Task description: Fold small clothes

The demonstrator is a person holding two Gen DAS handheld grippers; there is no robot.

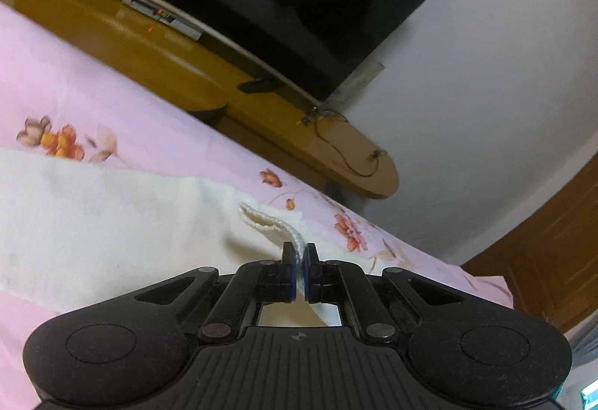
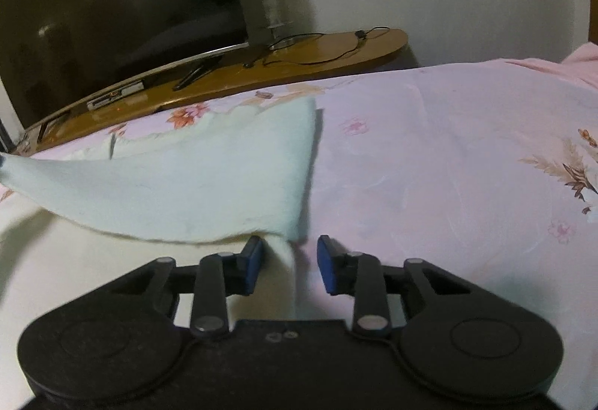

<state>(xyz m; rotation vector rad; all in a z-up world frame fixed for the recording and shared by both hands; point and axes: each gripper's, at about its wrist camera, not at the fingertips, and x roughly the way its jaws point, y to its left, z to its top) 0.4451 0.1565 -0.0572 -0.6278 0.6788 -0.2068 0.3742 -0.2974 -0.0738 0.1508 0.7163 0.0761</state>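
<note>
A small white knit garment (image 1: 93, 223) lies on the pink floral bedsheet (image 1: 74, 85). My left gripper (image 1: 299, 253) is shut on the garment's ribbed edge (image 1: 269, 223) and holds it pinched between the blue pads. In the right wrist view the same garment (image 2: 179, 182) is partly lifted, one corner drawn up toward the far left edge. My right gripper (image 2: 287, 256) is open, its jaws apart on either side of the garment's near right corner (image 2: 291, 238), which lies between them.
A wooden TV bench (image 2: 299, 55) runs along the far side of the bed, with a large dark television (image 2: 93, 10), a set-top box (image 1: 164, 14), cables (image 2: 317, 55) and a clear cylinder (image 2: 267, 6). White wall behind; a wooden door (image 1: 542, 260) at right.
</note>
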